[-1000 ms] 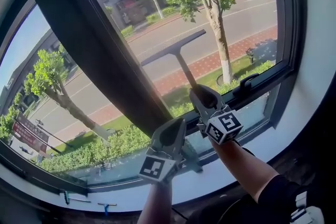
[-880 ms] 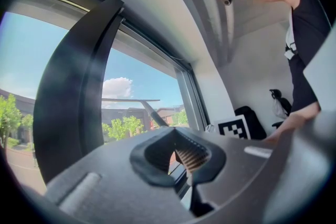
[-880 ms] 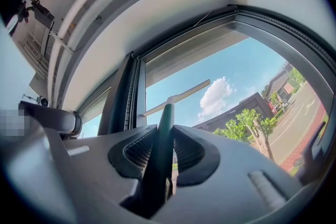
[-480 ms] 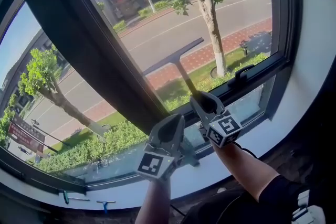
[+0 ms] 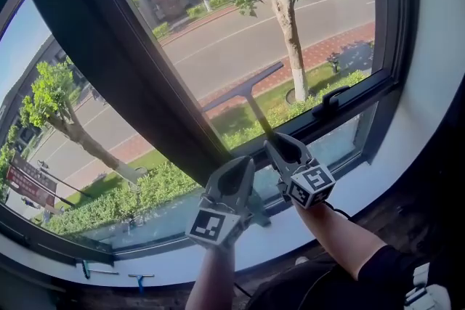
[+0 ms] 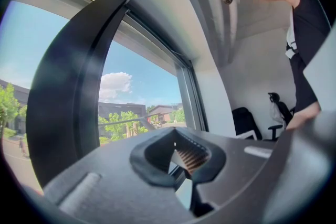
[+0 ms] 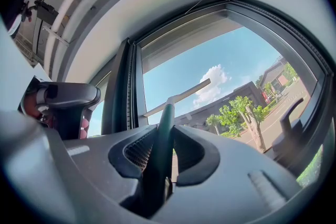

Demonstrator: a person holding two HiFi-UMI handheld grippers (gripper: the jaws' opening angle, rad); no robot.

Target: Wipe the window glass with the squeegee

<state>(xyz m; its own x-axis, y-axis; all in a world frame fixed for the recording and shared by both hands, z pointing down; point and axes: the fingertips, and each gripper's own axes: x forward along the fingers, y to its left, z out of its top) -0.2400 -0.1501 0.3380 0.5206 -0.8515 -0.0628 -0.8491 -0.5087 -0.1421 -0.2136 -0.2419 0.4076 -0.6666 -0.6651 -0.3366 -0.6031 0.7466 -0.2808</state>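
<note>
The squeegee [image 5: 245, 89] lies with its blade flat against the window glass [image 5: 305, 18], low on the right pane. Its dark green handle [image 7: 164, 128] runs down into my right gripper [image 5: 285, 147], which is shut on it. In the right gripper view the blade [image 7: 178, 96] crosses the sky above the jaws [image 7: 165, 152]. My left gripper [image 5: 232, 184] hovers just left of the right one, above the sill and off the squeegee. In the left gripper view its jaws [image 6: 178, 157] are shut, holding nothing.
A thick dark mullion [image 5: 123, 69] slants across the window left of the squeegee. A black window handle [image 5: 330, 99] sticks out from the lower frame at the right. The white sill [image 5: 363, 189] runs below. Small tools [image 5: 142, 278] lie at bottom left. An office chair [image 6: 247, 120] stands behind.
The squeegee blade and my right gripper have slid a little down the glass toward the lower frame. The left gripper stayed beside it.
</note>
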